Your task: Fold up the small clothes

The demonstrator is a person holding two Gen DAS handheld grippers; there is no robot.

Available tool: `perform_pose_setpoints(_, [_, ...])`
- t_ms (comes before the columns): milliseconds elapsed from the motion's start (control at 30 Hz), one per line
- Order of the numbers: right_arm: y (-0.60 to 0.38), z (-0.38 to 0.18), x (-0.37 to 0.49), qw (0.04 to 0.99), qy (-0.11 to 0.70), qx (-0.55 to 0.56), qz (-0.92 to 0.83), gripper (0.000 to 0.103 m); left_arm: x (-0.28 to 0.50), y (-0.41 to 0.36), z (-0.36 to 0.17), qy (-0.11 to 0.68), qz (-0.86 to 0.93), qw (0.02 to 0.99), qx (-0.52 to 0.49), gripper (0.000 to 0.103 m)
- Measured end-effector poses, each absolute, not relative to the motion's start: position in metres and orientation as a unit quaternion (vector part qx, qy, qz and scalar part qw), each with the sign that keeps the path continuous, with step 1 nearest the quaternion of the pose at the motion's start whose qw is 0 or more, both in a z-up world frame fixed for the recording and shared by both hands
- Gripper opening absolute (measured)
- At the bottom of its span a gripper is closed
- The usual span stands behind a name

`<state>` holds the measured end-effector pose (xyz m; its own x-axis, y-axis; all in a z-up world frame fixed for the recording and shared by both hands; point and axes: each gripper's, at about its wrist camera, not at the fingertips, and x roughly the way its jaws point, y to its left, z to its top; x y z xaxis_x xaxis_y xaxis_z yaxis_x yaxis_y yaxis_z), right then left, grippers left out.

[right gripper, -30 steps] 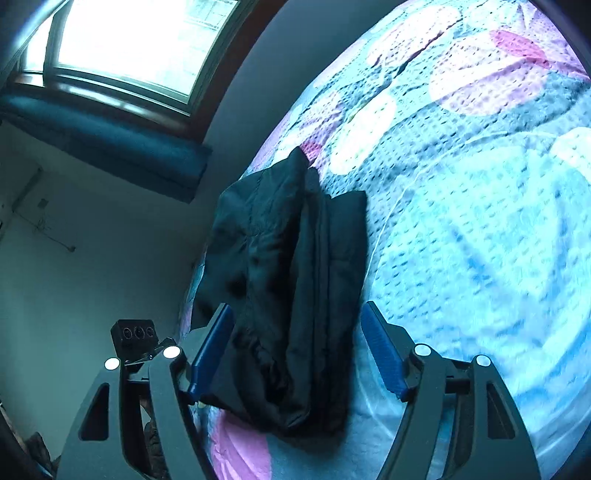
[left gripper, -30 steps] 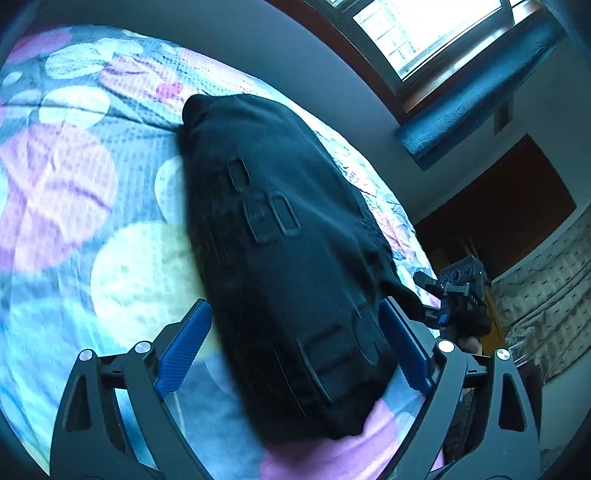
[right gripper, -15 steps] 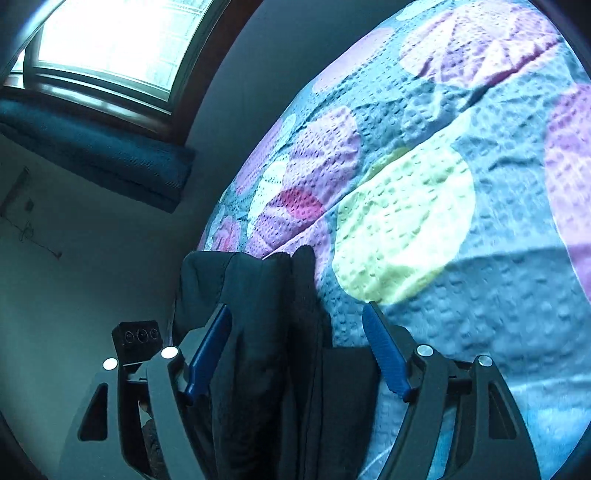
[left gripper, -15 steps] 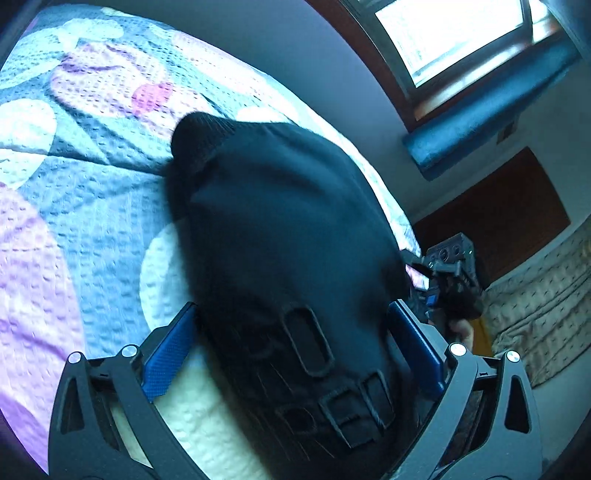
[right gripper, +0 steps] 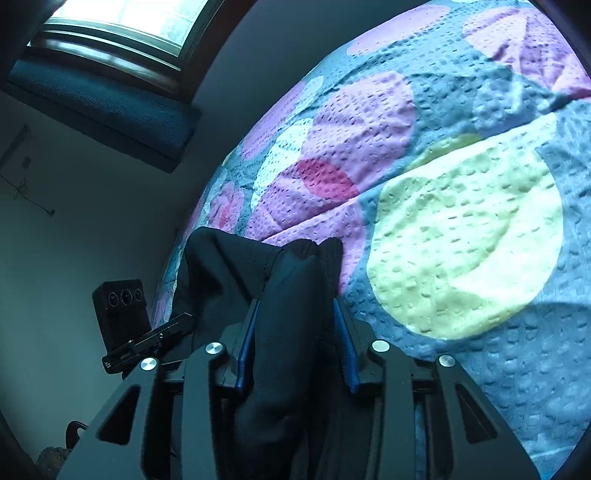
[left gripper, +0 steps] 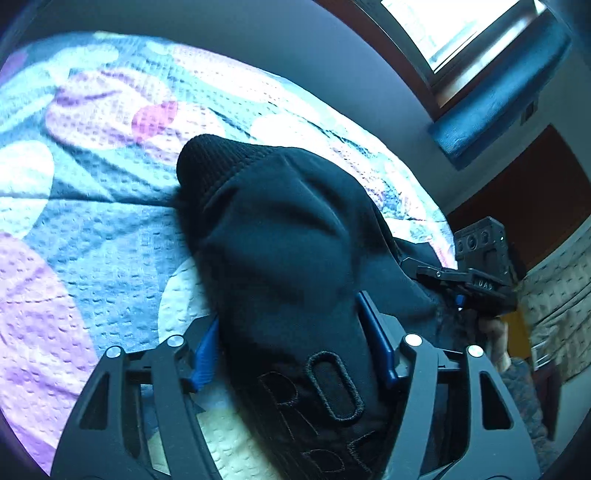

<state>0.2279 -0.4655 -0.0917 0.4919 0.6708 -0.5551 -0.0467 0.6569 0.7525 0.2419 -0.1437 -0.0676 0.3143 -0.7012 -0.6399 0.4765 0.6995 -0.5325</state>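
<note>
A folded black garment (left gripper: 280, 251) with raised letters lies on a bed with a flowered bedspread (left gripper: 92, 221). My left gripper (left gripper: 291, 332) is shut on the garment's near edge, with thick cloth bunched between its blue pads. My right gripper (right gripper: 293, 325) is shut on the garment (right gripper: 288, 332) at its other side, with a thick fold between its blue pads. Each gripper shows in the other's view, the right one (left gripper: 480, 273) and the left one (right gripper: 125, 321).
The bedspread (right gripper: 461, 229) spreads wide beyond the garment. A grey wall (left gripper: 258, 44) and a window (left gripper: 461, 26) stand behind the bed. A dark wooden door (left gripper: 524, 192) and a patterned cloth (left gripper: 561, 288) are at the right.
Both grippers have moved forward over the garment and closed on it, their pads narrowing from wide open to a grip on the bunched cloth. The garment's far end now sits nearer.
</note>
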Motion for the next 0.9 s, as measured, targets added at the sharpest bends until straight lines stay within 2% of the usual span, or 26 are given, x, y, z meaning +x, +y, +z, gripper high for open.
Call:
perform_pose_setpoints(167, [-0.464,-0.095,0.229,0.792,0.444,0.354,0.225,0.038,0.247,-0.146,-0.071,0.463,-0.359,0.801,-0.126,0.066])
perform_pose_setpoints(233, [-0.468,-0.095,0.225,0.790,0.437,0.366,0.226,0.042,0.248,-0.149,-0.069,0.458,-0.365,0.800,-0.134,0.071])
perform_pose_setpoints(267, [-0.471,-0.093,0.221,0.789,0.433,0.372,0.227,0.047,0.248,-0.146,-0.069,0.457,-0.371,0.797,-0.140,0.073])
perform_pose_setpoints(367, [-0.486,-0.083,0.201,0.788,0.427,0.388,0.215,0.068,0.243,-0.137,-0.067,0.464,-0.384,0.781,-0.162,0.086])
perform_pose_setpoints(433, [-0.498,-0.075,0.181,0.796,0.415,0.390,0.206,0.070,0.231,-0.124,-0.065,0.461,-0.389,0.780,-0.170,0.092])
perform_pose_setpoints(667, [-0.520,-0.083,0.124,0.792,0.423,0.401,0.180,0.072,0.196,-0.096,-0.071,0.468,-0.389,0.761,-0.226,0.094])
perform_pose_setpoints(867, [-0.499,-0.086,0.131,0.786,0.442,0.385,0.195,0.076,0.180,-0.111,-0.071,0.469,-0.407,0.759,-0.197,0.095])
perform_pose_setpoints(900, [-0.493,-0.087,0.136,0.779,0.449,0.386,0.205,0.080,0.180,-0.114,-0.073,0.472,-0.411,0.754,-0.199,0.095])
